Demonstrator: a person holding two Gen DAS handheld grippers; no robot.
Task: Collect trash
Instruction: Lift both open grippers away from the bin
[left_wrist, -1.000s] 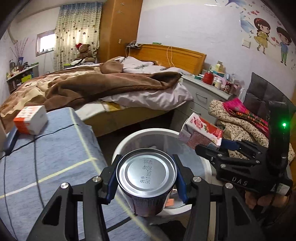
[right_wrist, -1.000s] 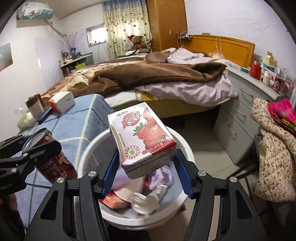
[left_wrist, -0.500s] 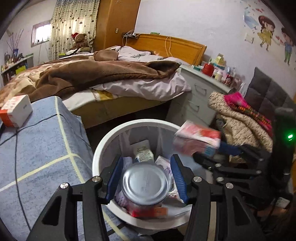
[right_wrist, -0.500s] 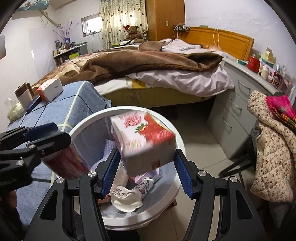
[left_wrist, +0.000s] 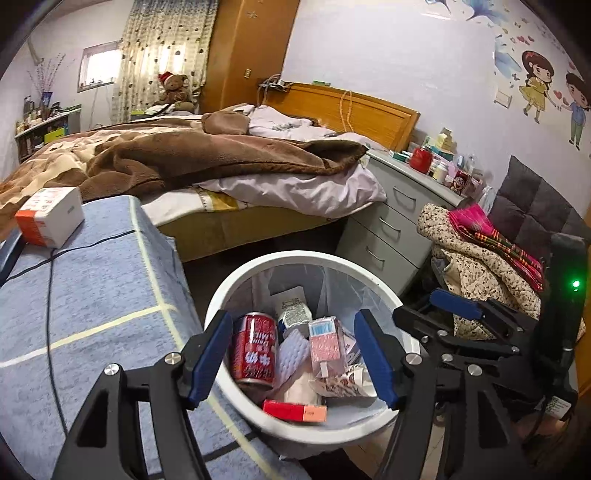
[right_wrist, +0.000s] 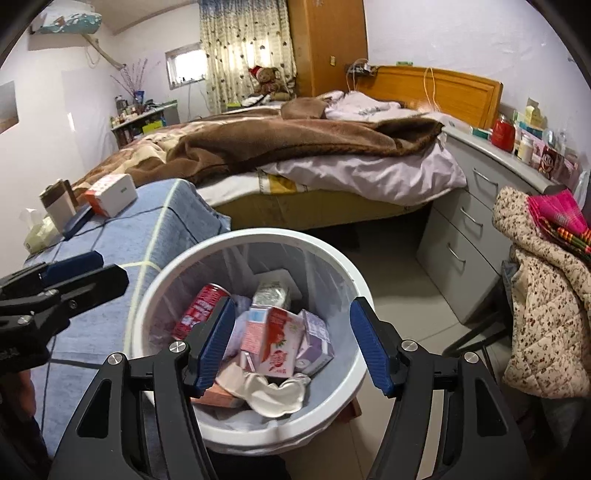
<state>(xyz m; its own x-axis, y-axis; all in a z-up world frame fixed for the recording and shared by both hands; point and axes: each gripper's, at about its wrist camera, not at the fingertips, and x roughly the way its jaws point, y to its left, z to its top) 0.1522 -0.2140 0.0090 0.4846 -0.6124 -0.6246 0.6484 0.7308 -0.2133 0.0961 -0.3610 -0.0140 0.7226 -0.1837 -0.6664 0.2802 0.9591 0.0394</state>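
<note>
Now both tools hover over the white trash bin (right_wrist: 334, 266), jaws opening, nothing between them. Left tool (left_wrist: 295, 354) and right tool (right_wrist: 291, 343) both empty. Red can (left_wrist: 254, 347) lies in the bin on its side, left part of the pile. Strawberry milk carton (right_wrist: 275, 341) rests on top of the trash, beside a purple carton (right_wrist: 314, 341). Bin stands just beside the blue-covered desk (left_wrist: 96, 295).

The right gripper (right_wrist: 291, 343) hung over the white bin (right_wrist: 343, 273), jaws opening, strawberry carton (right_wrist: 275, 341) lying inside.
</note>
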